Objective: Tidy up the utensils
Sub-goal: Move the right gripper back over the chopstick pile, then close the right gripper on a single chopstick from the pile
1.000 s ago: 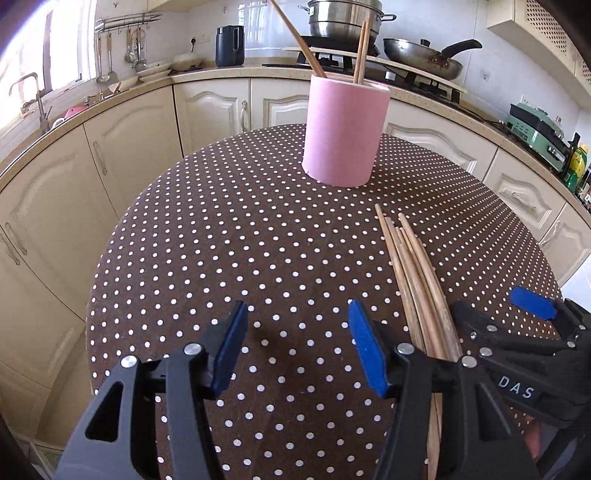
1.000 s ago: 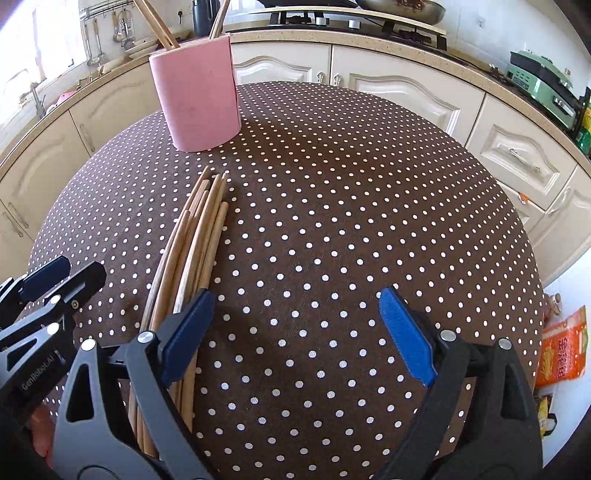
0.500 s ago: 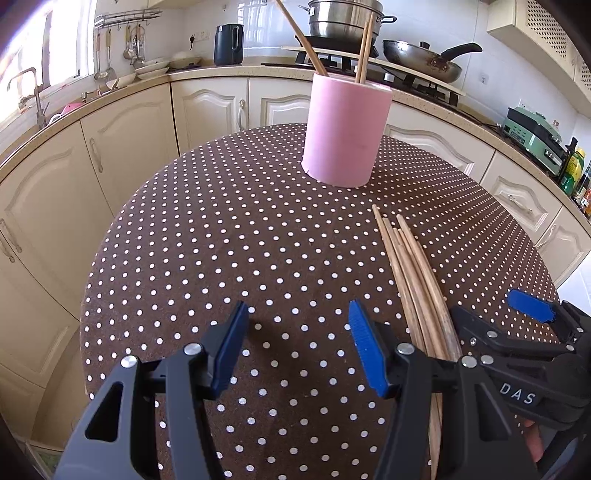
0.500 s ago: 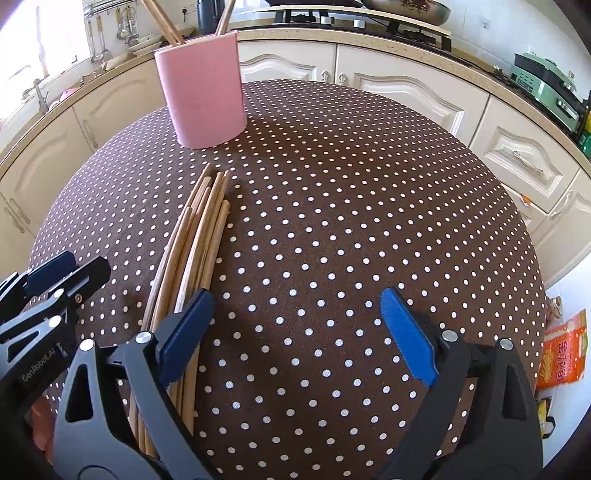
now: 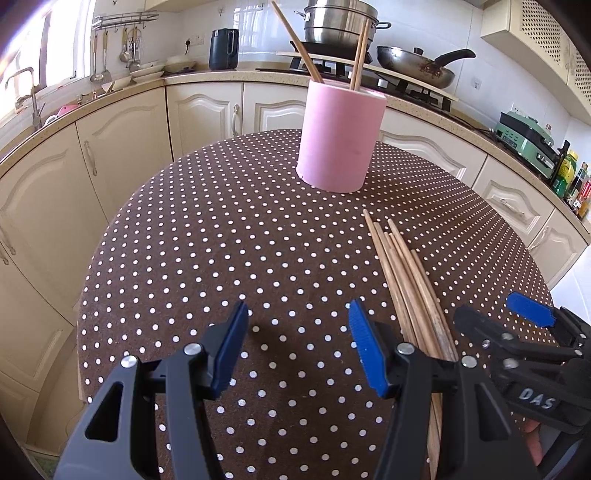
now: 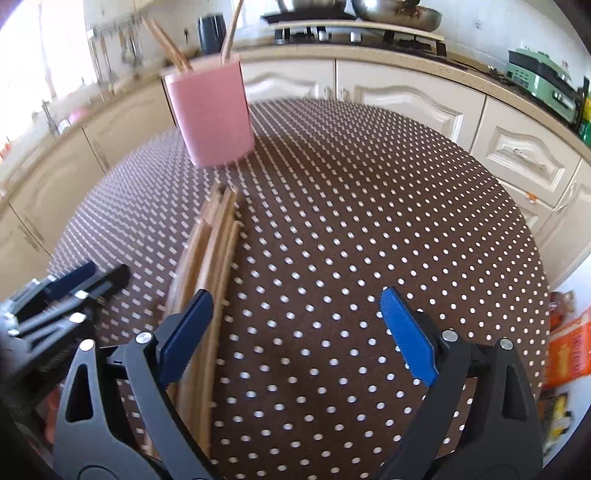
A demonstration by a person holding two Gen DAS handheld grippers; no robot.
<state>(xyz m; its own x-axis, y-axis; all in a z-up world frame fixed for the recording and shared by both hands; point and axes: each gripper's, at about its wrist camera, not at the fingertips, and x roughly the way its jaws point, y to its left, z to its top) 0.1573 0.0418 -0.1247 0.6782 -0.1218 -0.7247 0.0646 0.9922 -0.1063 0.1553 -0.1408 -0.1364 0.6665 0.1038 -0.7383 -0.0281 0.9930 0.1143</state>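
A bundle of several wooden chopsticks [image 5: 410, 280] [image 6: 210, 258] lies on the round brown polka-dot table [image 5: 221, 240] [image 6: 369, 221]. At the table's far side stands a pink cylindrical holder [image 5: 340, 140] [image 6: 212, 114] with a few chopsticks upright in it. My left gripper [image 5: 295, 343] hovers open over bare cloth, just left of the bundle, nothing between its blue pads. My right gripper [image 6: 295, 332] is open too; its left pad [image 6: 184, 336] sits over the bundle's near end, with no chopstick between its fingers. Each gripper shows at the edge of the other's view.
Cream kitchen cabinets [image 5: 110, 147] curve around the table. The counter carries a stove with a steel pot [image 5: 336, 22] and a pan [image 5: 417, 66], a black kettle [image 5: 223, 48] and a green appliance [image 5: 528, 133]. An orange packet [image 6: 569, 350] lies on the floor at the right.
The right wrist view has shifted and blurred, with the pink holder now further right and lower in it. The left gripper stays put. Both stay open.
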